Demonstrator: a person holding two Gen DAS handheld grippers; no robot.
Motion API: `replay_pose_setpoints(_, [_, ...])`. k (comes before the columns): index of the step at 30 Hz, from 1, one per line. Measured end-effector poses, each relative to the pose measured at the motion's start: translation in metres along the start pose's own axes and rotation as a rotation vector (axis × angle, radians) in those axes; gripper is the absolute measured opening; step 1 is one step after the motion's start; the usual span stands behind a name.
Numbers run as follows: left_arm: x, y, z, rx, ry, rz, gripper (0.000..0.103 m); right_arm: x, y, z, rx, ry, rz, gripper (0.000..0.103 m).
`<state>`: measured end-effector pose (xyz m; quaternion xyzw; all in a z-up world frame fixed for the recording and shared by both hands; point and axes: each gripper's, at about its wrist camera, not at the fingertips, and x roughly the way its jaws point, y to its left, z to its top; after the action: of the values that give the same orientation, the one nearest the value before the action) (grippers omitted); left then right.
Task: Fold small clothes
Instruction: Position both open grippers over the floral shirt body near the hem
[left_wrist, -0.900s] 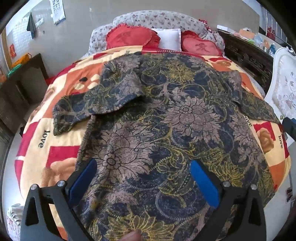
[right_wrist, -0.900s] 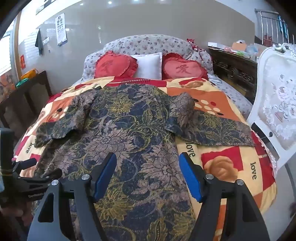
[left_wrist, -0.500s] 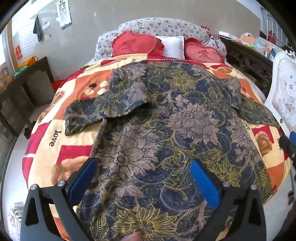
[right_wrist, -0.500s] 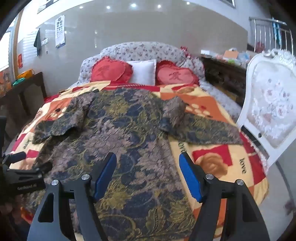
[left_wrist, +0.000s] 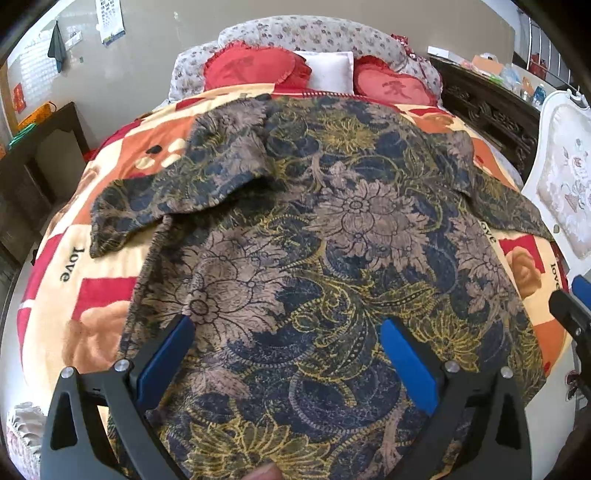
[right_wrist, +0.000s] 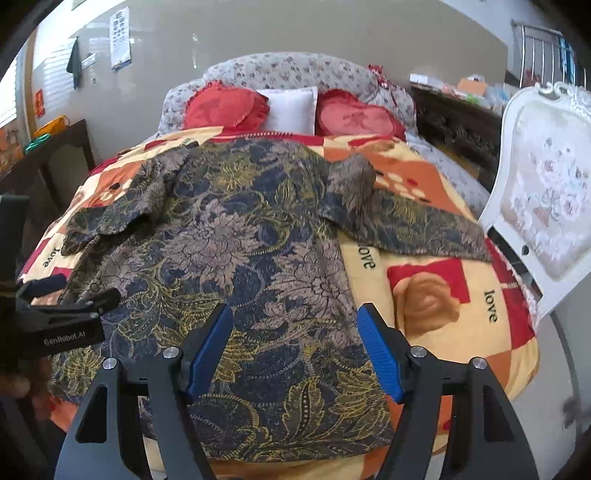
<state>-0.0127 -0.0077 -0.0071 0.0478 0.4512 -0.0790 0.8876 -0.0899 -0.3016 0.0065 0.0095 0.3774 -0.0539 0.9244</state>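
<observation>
Right now your left gripper (left_wrist: 286, 343) and right gripper (right_wrist: 295, 332) both gape empty above the floral shirt (left_wrist: 332, 240) spread flat on the bed (right_wrist: 461, 306).

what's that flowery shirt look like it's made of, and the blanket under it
Shirt: probably thin woven cloth, matte; it drapes limp with soft creases. Blanket: looks like plush fleece, fuzzy surface with blurred print edges. Neither is certain from looks alone.

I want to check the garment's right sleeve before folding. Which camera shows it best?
The right wrist view: the right sleeve lies fully spread across the blanket. The left wrist view shows it squeezed at the picture's edge.
</observation>
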Motion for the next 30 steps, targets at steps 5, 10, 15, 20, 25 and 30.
replay_pose_setpoints(5, [0.018, 0.011, 0.000, -0.039, 0.036, -0.007, 0.103, 0.021, 0.007, 0.006, -0.003, 0.038, -0.001, 0.089])
replay_pose_setpoints(10, [0.032, 0.021, 0.000, -0.056, 0.061, -0.012, 0.103, 0.036, 0.016, 0.011, -0.009, 0.058, -0.009, 0.089])
replay_pose_setpoints(15, [0.038, 0.024, -0.002, -0.065, 0.077, -0.021, 0.103, 0.040, 0.023, 0.014, -0.021, 0.061, -0.016, 0.089])
replay_pose_setpoints(20, [0.042, 0.021, -0.001, -0.034, 0.044, -0.015, 0.103, 0.042, 0.024, 0.013, -0.022, 0.075, -0.017, 0.089])
replay_pose_setpoints(25, [0.056, 0.020, 0.017, -0.011, 0.066, -0.049, 0.103, 0.047, 0.022, 0.016, -0.018, 0.070, -0.022, 0.089])
replay_pose_setpoints(30, [0.057, 0.023, 0.026, -0.026, 0.057, -0.042, 0.103, 0.048, 0.022, 0.025, -0.014, 0.032, -0.030, 0.089])
